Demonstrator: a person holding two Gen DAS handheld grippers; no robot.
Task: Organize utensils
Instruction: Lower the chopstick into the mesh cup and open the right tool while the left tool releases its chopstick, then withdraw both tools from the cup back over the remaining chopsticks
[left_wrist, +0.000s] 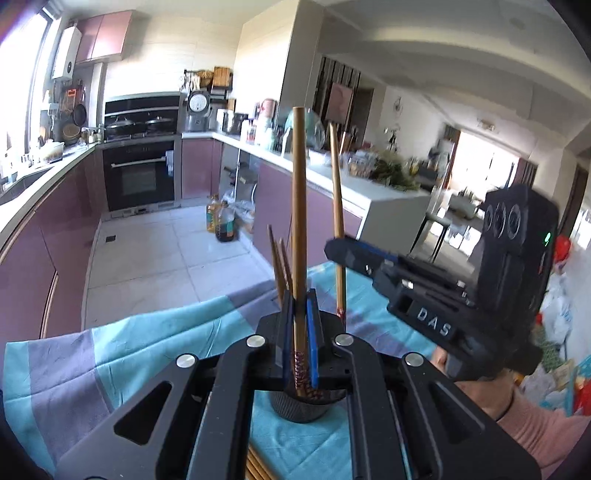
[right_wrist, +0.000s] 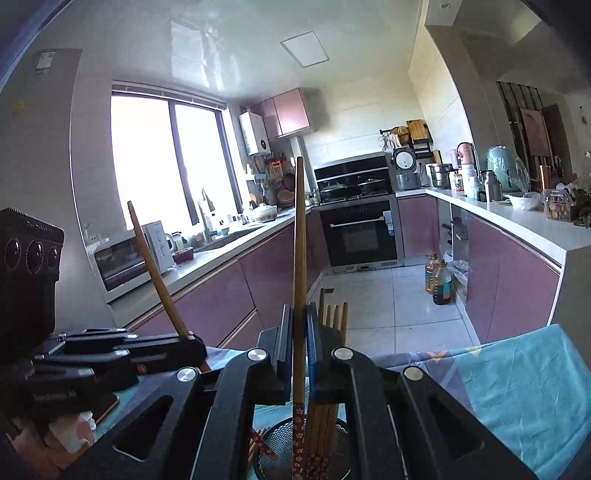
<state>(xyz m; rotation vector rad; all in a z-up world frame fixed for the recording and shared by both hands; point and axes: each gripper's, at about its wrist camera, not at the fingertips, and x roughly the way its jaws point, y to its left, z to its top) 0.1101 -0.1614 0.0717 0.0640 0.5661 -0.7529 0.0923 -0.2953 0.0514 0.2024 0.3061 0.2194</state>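
In the left wrist view my left gripper (left_wrist: 300, 306) is shut on a wooden chopstick (left_wrist: 299, 206) that stands upright, its patterned red end reaching down into a black mesh holder (left_wrist: 303, 410). Several chopsticks (left_wrist: 280, 266) stand in that holder. To the right, my right gripper (left_wrist: 338, 251) is shut on a second chopstick (left_wrist: 337, 184). In the right wrist view the right gripper (right_wrist: 299, 314) pinches its upright chopstick (right_wrist: 299, 240) above the mesh holder (right_wrist: 273, 446), beside the standing chopsticks (right_wrist: 334, 317). The left gripper (right_wrist: 192, 343) grips a tilted chopstick (right_wrist: 155, 266).
A teal and purple cloth (left_wrist: 147, 332) covers the table. Loose chopsticks (left_wrist: 255, 467) lie on it near the bottom edge. A person's pink sleeve (left_wrist: 546, 435) is at the lower right. Beyond the table are the tiled kitchen floor, oil bottles (left_wrist: 221, 221) and purple cabinets.
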